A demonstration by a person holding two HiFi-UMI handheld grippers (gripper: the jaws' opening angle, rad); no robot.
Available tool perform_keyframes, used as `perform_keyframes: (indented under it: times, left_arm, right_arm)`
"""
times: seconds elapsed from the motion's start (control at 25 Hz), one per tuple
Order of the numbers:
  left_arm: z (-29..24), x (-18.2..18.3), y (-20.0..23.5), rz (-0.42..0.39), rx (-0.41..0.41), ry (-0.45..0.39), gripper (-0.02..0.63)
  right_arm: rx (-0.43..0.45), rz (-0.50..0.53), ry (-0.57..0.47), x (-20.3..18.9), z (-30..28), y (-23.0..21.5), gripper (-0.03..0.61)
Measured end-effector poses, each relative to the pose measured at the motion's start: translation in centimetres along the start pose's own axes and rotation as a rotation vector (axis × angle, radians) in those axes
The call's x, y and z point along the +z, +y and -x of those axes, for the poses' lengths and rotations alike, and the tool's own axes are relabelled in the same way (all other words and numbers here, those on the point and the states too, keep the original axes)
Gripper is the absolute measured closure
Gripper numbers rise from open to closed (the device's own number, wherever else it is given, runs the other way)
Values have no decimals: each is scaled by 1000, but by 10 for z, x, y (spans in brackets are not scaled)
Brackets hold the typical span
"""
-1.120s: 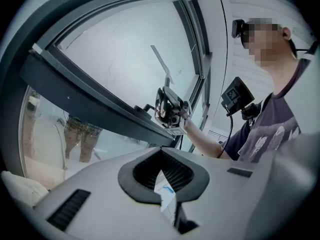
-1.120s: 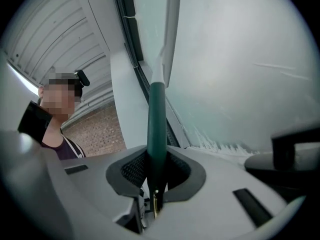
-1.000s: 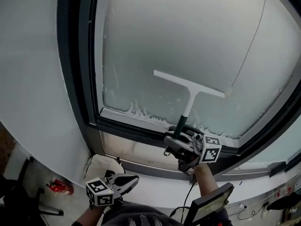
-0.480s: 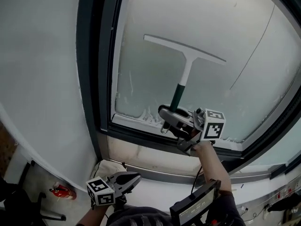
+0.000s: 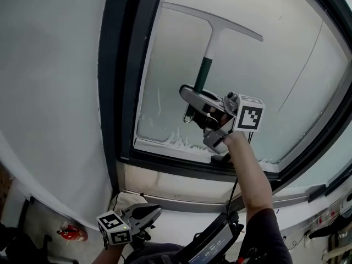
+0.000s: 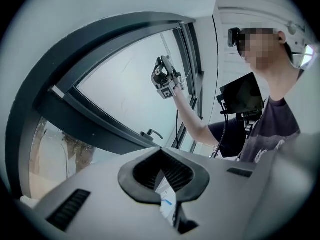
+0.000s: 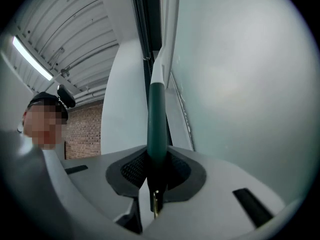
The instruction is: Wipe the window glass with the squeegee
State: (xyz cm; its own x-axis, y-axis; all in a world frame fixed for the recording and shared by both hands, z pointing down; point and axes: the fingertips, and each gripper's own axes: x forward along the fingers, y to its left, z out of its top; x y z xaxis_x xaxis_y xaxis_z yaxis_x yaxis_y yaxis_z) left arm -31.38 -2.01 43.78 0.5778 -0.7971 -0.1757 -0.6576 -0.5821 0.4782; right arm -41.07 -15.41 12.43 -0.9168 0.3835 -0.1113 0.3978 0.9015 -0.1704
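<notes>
Since the earlier frames the right gripper (image 5: 192, 99) has carried the squeegee (image 5: 212, 23) from the middle of the window glass (image 5: 286, 87) to the upper centre of the frame, and the arm now reaches higher.

Head view: the white blade lies across the top of the pane, tilted down to the right, its left end near the dark window frame (image 5: 124, 92). The green handle (image 5: 202, 73) runs down from the blade into the right jaws, which are clamped on it. A line of foam (image 5: 176, 142) clings to the lower edge of the glass. The left gripper (image 5: 152, 213) sits at the lower left, well apart from the window, above a red object (image 5: 71, 232) that is too small to identify.

Left gripper view: the left jaws are drawn together with nothing between them (only pale background shows through the hollow of the pads). Beyond them, at upper centre, the raised arm holds the other gripper against the pane; a window handle (image 6: 152, 134) sits on the frame below it, and a dark screen (image 6: 242, 96) is at the right.

Right gripper view: the handle stands upright between the closed jaws, and the blade is seen edge-on at top centre against the glass. A brick wall (image 7: 82, 134) shows at the left.
</notes>
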Motion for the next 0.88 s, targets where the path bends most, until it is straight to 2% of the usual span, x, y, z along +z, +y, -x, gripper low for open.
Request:
perform_keyframes:
  times: [0.16,0.44,0.72,0.88]
  left_arm:
    - [8,5,3,-1,-23,-5,609]
    - [5,12,6,-13,-26,7,607]
    - [-15,10,2,-25,-46,22,607]
    - [-20,6,5,-15,-42,26,608]
  right_arm:
    - [-23,29,5,6,-12,-4,522]
    - [-19,6,-42,23,-10,-12,522]
    - [63,-31,76,22,-15,-9,522]
    - [86,-45,95,21,-12,-5,522]
